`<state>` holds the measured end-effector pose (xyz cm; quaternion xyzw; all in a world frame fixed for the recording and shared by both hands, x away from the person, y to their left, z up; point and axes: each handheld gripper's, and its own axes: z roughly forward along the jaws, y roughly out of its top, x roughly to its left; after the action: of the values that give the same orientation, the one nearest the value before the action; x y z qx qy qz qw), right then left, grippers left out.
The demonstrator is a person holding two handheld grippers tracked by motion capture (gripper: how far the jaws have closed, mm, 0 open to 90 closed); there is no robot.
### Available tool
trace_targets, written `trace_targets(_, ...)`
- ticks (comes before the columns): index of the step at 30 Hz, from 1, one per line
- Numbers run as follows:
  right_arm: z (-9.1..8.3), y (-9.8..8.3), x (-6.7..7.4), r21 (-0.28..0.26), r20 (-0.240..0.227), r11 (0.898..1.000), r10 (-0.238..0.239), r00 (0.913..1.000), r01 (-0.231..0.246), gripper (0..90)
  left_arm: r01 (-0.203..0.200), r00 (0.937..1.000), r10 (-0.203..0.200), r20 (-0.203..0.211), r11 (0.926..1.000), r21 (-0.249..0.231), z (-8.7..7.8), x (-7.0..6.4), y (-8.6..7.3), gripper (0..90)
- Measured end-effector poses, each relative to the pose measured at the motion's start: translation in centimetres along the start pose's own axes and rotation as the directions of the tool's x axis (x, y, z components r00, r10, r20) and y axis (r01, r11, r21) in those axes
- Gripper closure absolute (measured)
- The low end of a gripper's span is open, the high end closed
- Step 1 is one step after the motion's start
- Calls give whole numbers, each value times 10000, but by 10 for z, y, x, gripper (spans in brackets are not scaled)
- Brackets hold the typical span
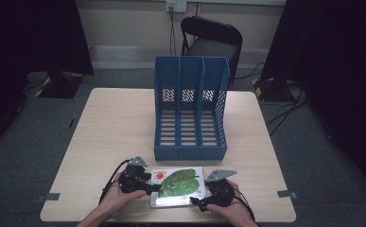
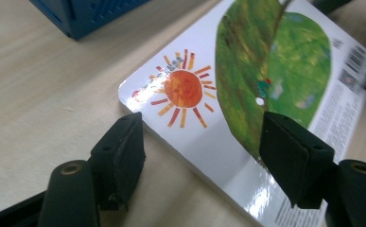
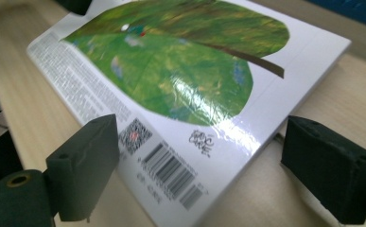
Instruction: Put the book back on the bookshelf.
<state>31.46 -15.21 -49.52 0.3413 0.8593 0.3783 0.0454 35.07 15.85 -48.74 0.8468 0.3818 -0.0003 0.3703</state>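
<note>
Currently, worktop: pale wood-grain rectangular tabletop point(image 1: 114, 127) with rounded corners, smooth and matt; broad bare stretches along its left and right edges.
Book: thin glossy white board book with a painted green leaf and an orange sun on its cover point(image 1: 178, 185), lying flat at the near edge of the worktop, about midway along it, back cover up with barcode and small print; square corners, thick page block, glare on the near side.
File rack: blue plastic three-slot magazine rack point(image 1: 190, 111) with perforated walls and slatted floor, standing at the middle of the worktop, open slots facing the near edge; a narrow strip of bare wood separates it from the book.
Left gripper: black two-jaw gripper point(image 2: 202, 149) at the book's left end; jaws partly apart, one pad beside the book's edge on the wood, the other over the cover; no firm pinch shows.
Right gripper: black two-jaw gripper point(image 3: 199, 165) at the book's right near corner, jaws wide apart, straddling the corner with barcode between them, pads clear of the book.
Room to move: open wood on both flanks of the rack; little margin between the book and the near edge.
Surroundings: dark folding chair point(image 1: 211, 40) beyond the far edge, grey carpet floor around.
</note>
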Motion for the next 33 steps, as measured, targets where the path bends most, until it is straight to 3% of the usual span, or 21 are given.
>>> trace_targets(3, -2, 0, 2, 192, -302, 9998, -64, 9995, 70, 120, -7, 9997, 6, -241, 10000, -53, 3, -2, 2, 284)
trace_targets(6, -3, 0, 2, 287, -472, 9996, -59, 9989, 73, 126, -448, 9976, 439, -530, 9989, -162, 7, 0, 5, 287)
trace_targets(7, -3, 0, 2, 303, -518, 9995, -93, 9986, 108, 132, -334, 9982, 326, -507, 9993, -155, 7, 1, 6, 291)
trace_targets(9, -3, 0, 2, 298, -480, 9995, -99, 9988, 113, 133, -250, 9989, 250, -385, 9997, -5, 7, 2, 9, 277)
trace_targets(11, -2, 1, 0, 243, -427, 9996, -96, 9990, 107, 141, -510, 9976, 511, -470, 9987, 33, 8, 3, 10, 281)
trace_targets(14, 0, 4, -4, 141, -263, 9999, 48, 9996, -45, 152, -614, 9952, 597, -772, 9979, -192, 11, 2, 9, 265)
trace_targets(16, 1, 4, -5, 127, -203, 9999, 39, 9998, -37, 147, -511, 9948, 435, -923, 9954, -815, 14, 1, 4, 235)
trace_targets(20, 1, 4, -5, 96, -154, 10000, 14, 9999, -13, 144, -348, 9969, 292, -726, 9963, -782, 15, -2, 4, 171)
trace_targets(22, 2, 5, -5, 89, -138, 10000, 26, 9999, -25, 144, -60, 9984, 5, -566, 9953, -971, 16, -1, 4, 160)
trace_targets(23, 2, 5, -5, 88, -134, 10000, 23, 9999, -22, 142, 413, 9982, -457, -378, 9929, -1112, 16, 0, 4, 153)
trace_targets(24, 2, 4, -4, 63, -121, 10000, -4, 9999, 5, 139, 857, 9959, -888, -185, 9883, -1265, 15, 3, 4, 154)
trace_targets(26, 2, 4, -4, 38, -123, 10000, 8, 9999, -8, 137, 1315, 9912, -1325, 15, 9822, -1343, 13, 6, 4, 171)
trace_targets(29, 2, 4, -5, 61, -149, 10000, -27, 9999, 28, 129, 1714, 9852, -1692, 277, 9756, -1373, 10, 12, 4, 258)
trace_targets(31, 2, 4, -5, 56, -146, 10000, -39, 9999, 40, 129, 2064, 9783, -2009, 508, 9669, -1500, 8, 15, 3, 280)
trace_targets(33, 3, 4, -4, 9, -117, 10000, -47, 9999, 47, 124, 2076, 9779, -2014, 552, 9662, -1530, 6, 16, 4, 290)
